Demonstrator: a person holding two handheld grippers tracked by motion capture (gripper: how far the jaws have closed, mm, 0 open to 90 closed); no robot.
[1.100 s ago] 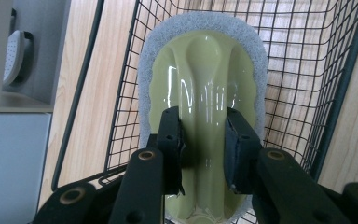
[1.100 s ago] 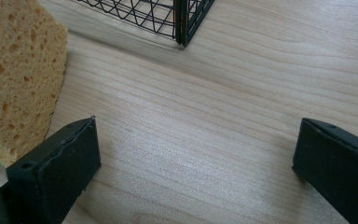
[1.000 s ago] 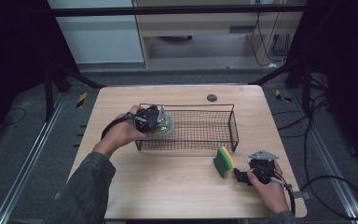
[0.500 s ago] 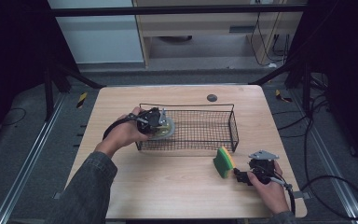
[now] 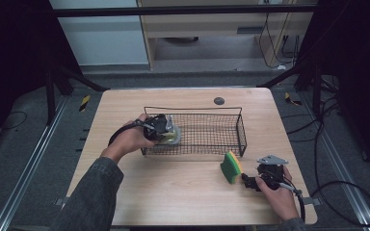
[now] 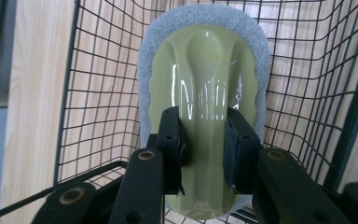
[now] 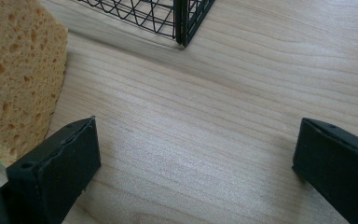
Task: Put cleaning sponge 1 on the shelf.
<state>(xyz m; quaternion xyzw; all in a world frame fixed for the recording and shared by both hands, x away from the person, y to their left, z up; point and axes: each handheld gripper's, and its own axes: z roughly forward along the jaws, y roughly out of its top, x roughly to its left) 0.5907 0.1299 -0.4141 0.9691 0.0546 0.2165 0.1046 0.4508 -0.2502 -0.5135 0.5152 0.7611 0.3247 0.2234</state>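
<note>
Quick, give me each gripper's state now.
Left gripper: closed on the scrubber, inside the wire basket.
Right gripper: open, holding nothing, beside the sponge.

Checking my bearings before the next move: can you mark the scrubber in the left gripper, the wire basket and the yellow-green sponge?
scrubber [image 6: 200,88], left gripper view, glossy green handle top.
wire basket [image 5: 243,129], high view, right end wall.
sponge [image 5: 231,167], high view, green scouring face.
</note>
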